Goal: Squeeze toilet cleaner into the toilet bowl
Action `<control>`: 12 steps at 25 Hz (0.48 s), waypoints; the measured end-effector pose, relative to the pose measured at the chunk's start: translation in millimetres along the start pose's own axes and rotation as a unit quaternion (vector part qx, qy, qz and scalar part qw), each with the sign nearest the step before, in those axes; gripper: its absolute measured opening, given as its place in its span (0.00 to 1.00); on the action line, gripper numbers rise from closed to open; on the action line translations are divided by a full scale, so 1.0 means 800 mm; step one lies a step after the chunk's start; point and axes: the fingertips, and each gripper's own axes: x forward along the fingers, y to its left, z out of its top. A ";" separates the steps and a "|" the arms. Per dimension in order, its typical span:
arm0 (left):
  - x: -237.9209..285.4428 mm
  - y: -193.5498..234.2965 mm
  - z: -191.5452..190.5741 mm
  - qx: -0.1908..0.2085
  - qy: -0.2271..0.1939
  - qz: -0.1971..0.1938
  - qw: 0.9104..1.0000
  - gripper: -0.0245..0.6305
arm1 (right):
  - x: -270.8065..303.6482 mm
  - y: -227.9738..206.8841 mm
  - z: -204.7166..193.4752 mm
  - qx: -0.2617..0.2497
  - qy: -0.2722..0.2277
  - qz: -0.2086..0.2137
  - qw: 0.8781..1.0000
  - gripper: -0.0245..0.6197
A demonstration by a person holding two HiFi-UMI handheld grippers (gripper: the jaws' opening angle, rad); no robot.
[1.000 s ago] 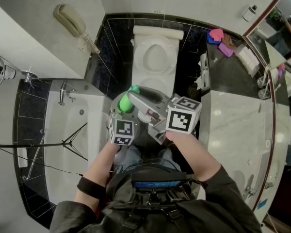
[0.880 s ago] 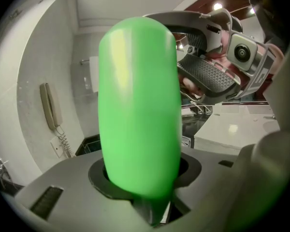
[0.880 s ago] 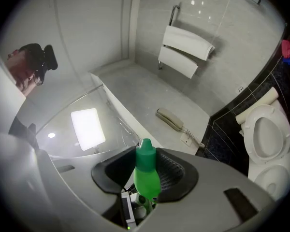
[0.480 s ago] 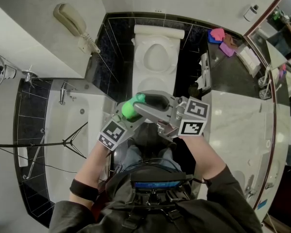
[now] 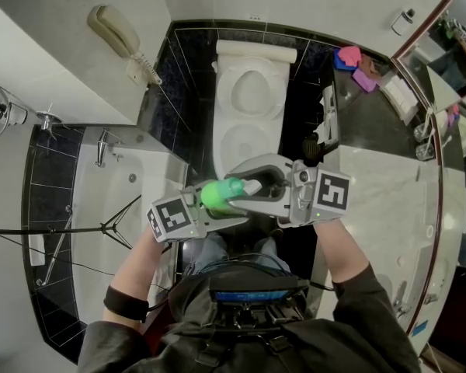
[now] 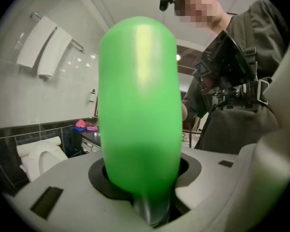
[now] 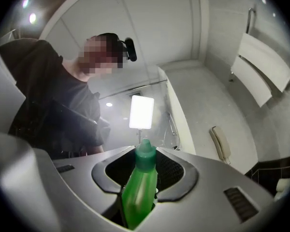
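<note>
Your left hand-held gripper (image 5: 215,208) was clamped on the fat body of the green toilet cleaner bottle (image 5: 220,193), and your right hand-held gripper (image 5: 266,186) was closed on its narrow neck end, just below the cap. The bottle lay roughly level between the two, in front of your chest and well short of the toilet (image 5: 248,92), with the bathtub (image 5: 116,208) to your left and the marble surface (image 5: 373,200) to your right.

The main risk was the left grip. The body is soft, so any harder pinch once the cap was open would likely have sent cleaner onto your lap or the floor instead of into the bowl. The rounded plastic could also have spun in the jaws if the right side twisted.
</note>
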 end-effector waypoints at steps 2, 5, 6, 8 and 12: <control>0.001 -0.007 0.001 0.002 -0.002 -0.014 1.000 0.34 | -0.001 0.006 0.000 -0.012 0.006 0.010 1.000 0.26; 0.004 -0.005 -0.006 0.022 0.001 -0.016 1.000 0.34 | -0.005 0.005 -0.002 -0.002 0.006 0.005 1.000 0.26; 0.004 -0.003 -0.006 0.019 0.002 -0.008 1.000 0.34 | -0.006 0.003 -0.002 0.007 0.003 -0.002 1.000 0.27; 0.003 0.004 -0.007 0.024 0.007 0.011 1.000 0.34 | -0.006 -0.001 -0.004 0.029 -0.002 -0.018 0.999 0.28; 0.001 0.029 -0.011 0.037 0.011 0.083 0.996 0.34 | -0.007 -0.023 -0.006 0.056 -0.025 -0.066 0.996 0.39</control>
